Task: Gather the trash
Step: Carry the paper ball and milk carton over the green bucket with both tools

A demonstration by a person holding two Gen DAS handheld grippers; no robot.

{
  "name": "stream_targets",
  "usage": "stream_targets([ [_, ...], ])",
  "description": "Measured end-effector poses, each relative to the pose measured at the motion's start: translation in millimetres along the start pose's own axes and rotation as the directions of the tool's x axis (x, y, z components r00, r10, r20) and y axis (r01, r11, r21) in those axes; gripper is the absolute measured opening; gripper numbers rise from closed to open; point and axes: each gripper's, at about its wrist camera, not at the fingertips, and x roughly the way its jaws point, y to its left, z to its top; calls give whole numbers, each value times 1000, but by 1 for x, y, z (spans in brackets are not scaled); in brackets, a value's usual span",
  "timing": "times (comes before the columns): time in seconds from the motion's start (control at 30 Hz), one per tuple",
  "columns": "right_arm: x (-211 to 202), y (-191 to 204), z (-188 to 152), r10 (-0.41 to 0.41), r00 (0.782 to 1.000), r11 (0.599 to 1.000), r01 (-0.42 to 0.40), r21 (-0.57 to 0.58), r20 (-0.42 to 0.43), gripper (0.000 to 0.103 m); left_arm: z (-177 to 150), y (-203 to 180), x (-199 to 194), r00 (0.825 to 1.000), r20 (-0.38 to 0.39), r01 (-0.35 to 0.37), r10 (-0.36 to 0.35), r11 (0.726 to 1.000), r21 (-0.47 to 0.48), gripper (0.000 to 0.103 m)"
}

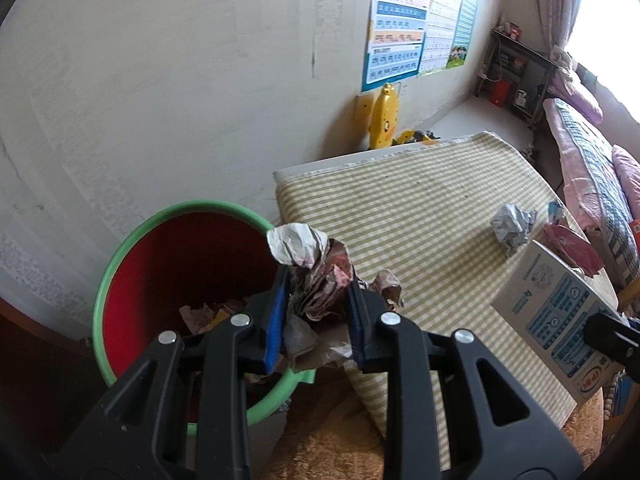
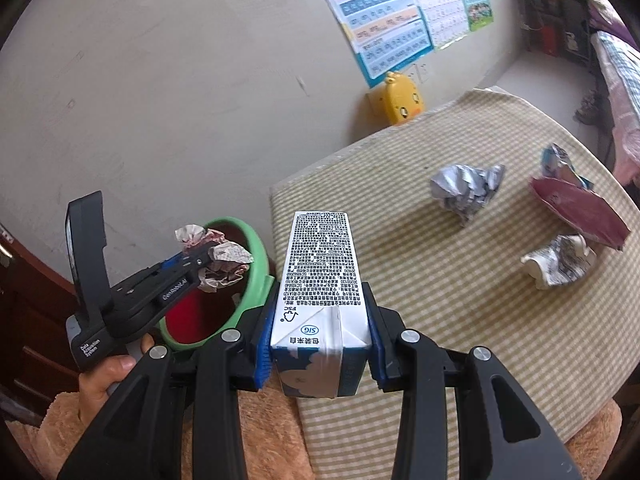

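My left gripper (image 1: pixel 318 280) is shut on a wad of crumpled paper (image 1: pixel 316 268), held above the right rim of a red bin with a green rim (image 1: pixel 120 256); scraps lie at the bin's bottom. The right wrist view shows that same left gripper (image 2: pixel 196 266) with the paper wad (image 2: pixel 224 260) over the bin (image 2: pixel 256 264). My right gripper (image 2: pixel 322 300) is shut on a white and blue milk carton (image 2: pixel 320 276), held over the left edge of the checked mat. The carton (image 1: pixel 556 320) also shows at the right of the left wrist view.
On the checked mat (image 2: pixel 460 320) lie a silver crumpled ball (image 2: pixel 464 190), a dark red wrapper (image 2: pixel 576 212), a white printed scrap (image 2: pixel 560 264) and a blue-white scrap (image 2: pixel 558 160). A yellow duck toy (image 2: pixel 404 104) leans on the wall. A person's hand (image 2: pixel 108 372) grips the left tool.
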Motion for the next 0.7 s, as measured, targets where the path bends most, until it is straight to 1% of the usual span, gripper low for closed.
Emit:
stream_targets([
  [0.17, 12, 18, 2, 27, 999, 999, -28, -41, -25, 35, -2, 14, -1, 1000, -1, -30, 30, 999, -12, 25],
  [0.5, 45, 55, 4, 57, 994, 991, -68, -118, -92, 35, -8, 49, 2, 997, -6, -80, 80, 994, -68, 25],
  [0.7, 68, 79, 10, 68, 990, 983, -87, -160, -123, 35, -15, 78, 11, 994, -32, -110, 107, 987, -117, 25],
])
